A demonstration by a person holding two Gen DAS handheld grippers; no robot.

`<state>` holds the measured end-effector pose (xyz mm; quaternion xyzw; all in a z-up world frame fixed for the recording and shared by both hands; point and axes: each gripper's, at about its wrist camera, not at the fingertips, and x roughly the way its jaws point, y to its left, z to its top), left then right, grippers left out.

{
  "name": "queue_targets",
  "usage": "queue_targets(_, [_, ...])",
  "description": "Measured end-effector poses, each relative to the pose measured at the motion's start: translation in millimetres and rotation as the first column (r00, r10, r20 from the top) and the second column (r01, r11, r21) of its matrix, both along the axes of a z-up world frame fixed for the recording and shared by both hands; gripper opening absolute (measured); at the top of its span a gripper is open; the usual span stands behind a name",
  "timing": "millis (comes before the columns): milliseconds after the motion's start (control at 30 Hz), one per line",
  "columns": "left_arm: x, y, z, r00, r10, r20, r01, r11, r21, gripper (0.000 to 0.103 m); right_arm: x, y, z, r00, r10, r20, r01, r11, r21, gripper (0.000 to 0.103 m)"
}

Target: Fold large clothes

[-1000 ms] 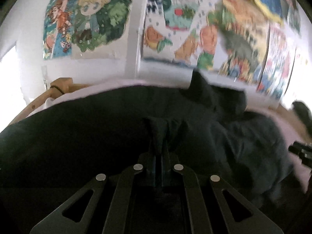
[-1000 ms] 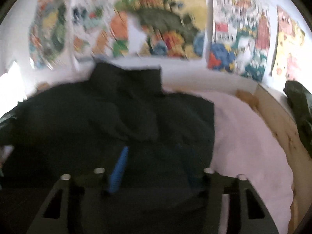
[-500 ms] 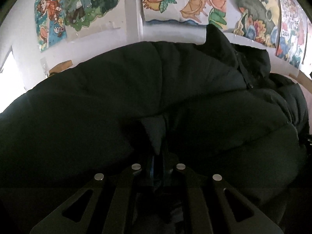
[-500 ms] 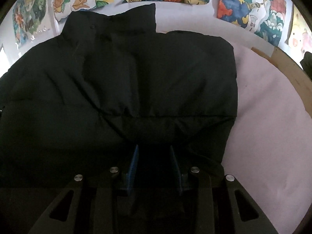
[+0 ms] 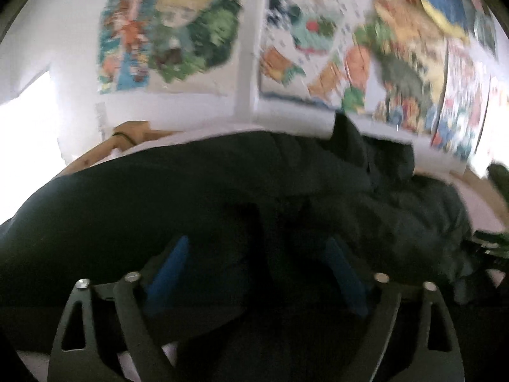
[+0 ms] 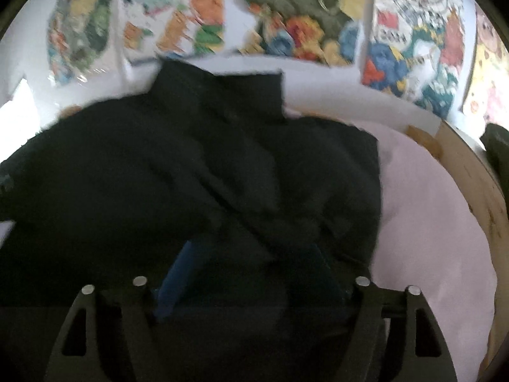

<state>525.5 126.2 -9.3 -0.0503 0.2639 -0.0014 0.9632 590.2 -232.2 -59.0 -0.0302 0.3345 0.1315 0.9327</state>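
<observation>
A black puffy jacket [image 5: 197,210] lies bunched on a pale pink sheet [image 6: 426,210], with its collar [image 6: 222,95] standing up toward the wall. My left gripper [image 5: 257,242] is low over the jacket's near part. Its jaws are opening, the blue pads [image 5: 168,267] stand wide apart, and loose fabric lies between them without being pinched. My right gripper [image 6: 253,246] is over the jacket's near right part. Its jaws are opening too; dark fabric mounds between the pads [image 6: 178,270], which do not press on it.
A wooden frame [image 6: 470,178] runs round the right side of the sheet, and a wooden corner [image 5: 133,130] shows at the back left. Colourful posters [image 6: 413,38] cover the white wall behind. A dark green thing [image 6: 496,149] sits at the far right edge.
Both grippers had a pinch of jacket fabric between narrow jaws; now both jaws are spread and the fabric is let go. Both views have drawn back from the jacket.
</observation>
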Motion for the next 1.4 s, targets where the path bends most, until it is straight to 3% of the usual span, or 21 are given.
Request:
queue_targets(133, [-43.0, 32.9, 14.0, 0.996, 0.086, 0.013, -0.084, 0.989, -0.120, 0.088, -15.2, 27.1, 22.9, 0.998, 0.061, 0.024, -0.063, 0.995, 0.081, 0.081])
queue_targets(333, [-121.8, 74.7, 24.1, 0.968, 0.234, 0.095, -0.222, 0.967, -0.121, 0.095, -33.3, 88.3, 39.6, 0.984, 0.164, 0.064, -0.169, 0.982, 0.083, 0.081])
queue_targets(467, [-162.9, 111.7, 21.6, 0.936, 0.339, 0.098, -0.321, 0.933, -0.164, 0.096, -43.1, 133.0, 47.6, 0.970, 0.223, 0.097, -0.225, 0.974, 0.013, 0.081])
queue_targets(633, [-197.1, 159.7, 1.7, 0.900, 0.435, 0.036, -0.406, 0.865, -0.296, 0.097, -50.6, 195.6, 47.6, 0.941, 0.331, 0.066, -0.317, 0.935, -0.160, 0.081])
queue_targets(700, [-209.2, 178.9, -13.9, 0.885, 0.465, 0.027, -0.421, 0.824, -0.379, 0.097, -47.8, 214.2, 43.9, 0.939, 0.339, 0.052, -0.323, 0.926, -0.198, 0.081])
queue_targets(733, [-213.3, 188.4, -22.0, 0.879, 0.477, 0.016, -0.425, 0.798, -0.428, 0.097, -45.6, 220.2, 42.7, 0.940, 0.337, 0.050, -0.322, 0.927, -0.193, 0.081])
queue_targets(800, [-220.9, 200.8, -26.9, 0.875, 0.484, 0.027, -0.412, 0.772, -0.483, 0.096, -37.3, 232.9, 39.9, 0.946, 0.319, 0.053, -0.308, 0.939, -0.150, 0.081])
queue_targets(933, [-227.0, 215.0, -24.8, 0.854, 0.518, 0.048, -0.427, 0.751, -0.504, 0.097, -19.1, 252.6, 29.5, 0.957, 0.282, 0.060, -0.273, 0.953, -0.130, 0.081])
queue_targets(1067, [-226.9, 227.5, -29.6, 0.825, 0.565, 0.018, -0.474, 0.709, -0.521, 0.096, -4.5, 264.5, 15.5, 0.967, 0.247, 0.062, -0.239, 0.964, -0.115, 0.081])
queue_targets(1200, [-229.1, 227.5, -32.0, 0.810, 0.584, 0.045, -0.482, 0.709, -0.515, 0.095, 5.9, 274.8, -6.3, 0.971, 0.230, 0.065, -0.220, 0.967, -0.131, 0.081])
queue_targets(1300, [-231.5, 228.1, -33.5, 0.789, 0.612, 0.059, -0.503, 0.697, -0.511, 0.085, 7.3, 275.9, -14.3, 0.968, 0.236, 0.089, -0.223, 0.965, -0.141, 0.085])
queue_targets(1400, [-235.0, 232.0, -36.7, 0.762, 0.644, 0.066, -0.523, 0.673, -0.523, 0.065, 13.4, 274.0, -24.6, 0.971, 0.224, 0.087, -0.212, 0.968, -0.131, 0.094])
